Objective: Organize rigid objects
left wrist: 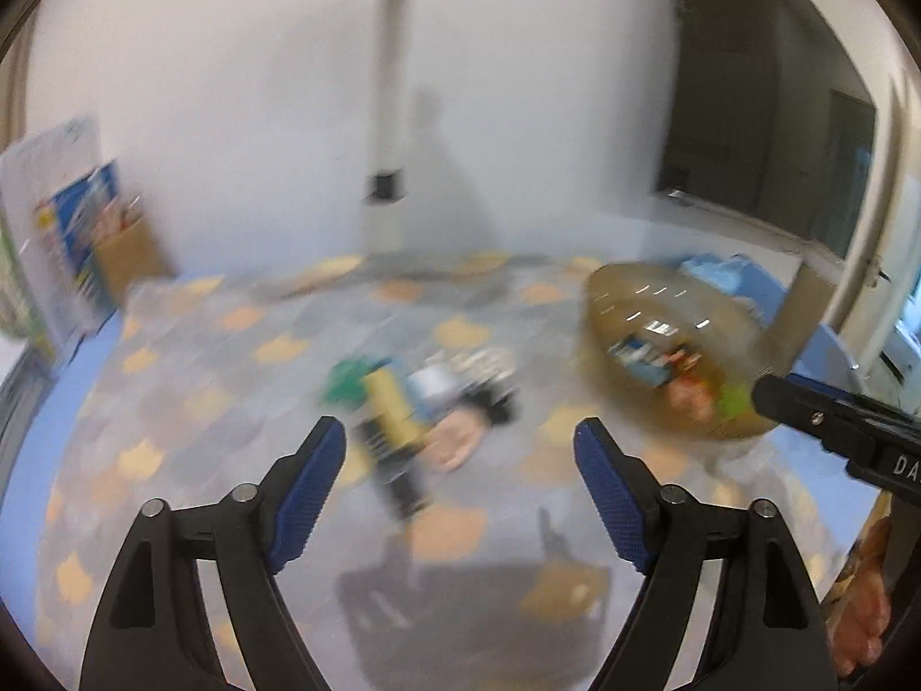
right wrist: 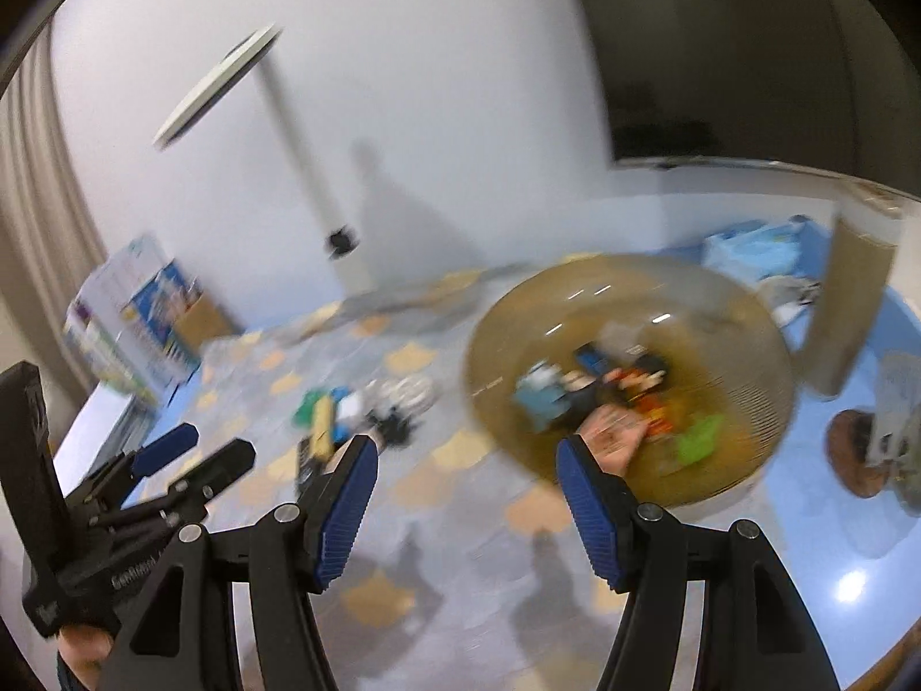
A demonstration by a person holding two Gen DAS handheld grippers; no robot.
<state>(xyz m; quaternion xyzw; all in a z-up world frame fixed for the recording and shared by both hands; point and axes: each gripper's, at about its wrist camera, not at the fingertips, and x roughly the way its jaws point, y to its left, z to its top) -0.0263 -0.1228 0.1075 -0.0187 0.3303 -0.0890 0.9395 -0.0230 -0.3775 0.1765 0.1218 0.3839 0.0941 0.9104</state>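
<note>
Both views are smeared by motion. A pile of small rigid toys [left wrist: 414,397], green, yellow, black and pale pink, lies on the patterned mat [left wrist: 230,374]. To its right stands a brown see-through bowl [left wrist: 621,288] with several colourful toys inside. My left gripper [left wrist: 460,443] hovers open above the pile with nothing between its blue pads. My right gripper [right wrist: 466,460] is open and empty too, between the pile [right wrist: 357,409] and the bowl [right wrist: 748,403]. The left gripper [right wrist: 207,449] shows at the left of the right wrist view. One right finger [left wrist: 806,409] reaches in from the right edge.
Printed boxes [right wrist: 132,316] stand at the back left by the wall. A white lamp pole [left wrist: 391,115] rises behind the mat. Right of the bowl are a cardboard piece [right wrist: 852,299], a blue bag [right wrist: 754,253] and a round brown thing [right wrist: 852,449].
</note>
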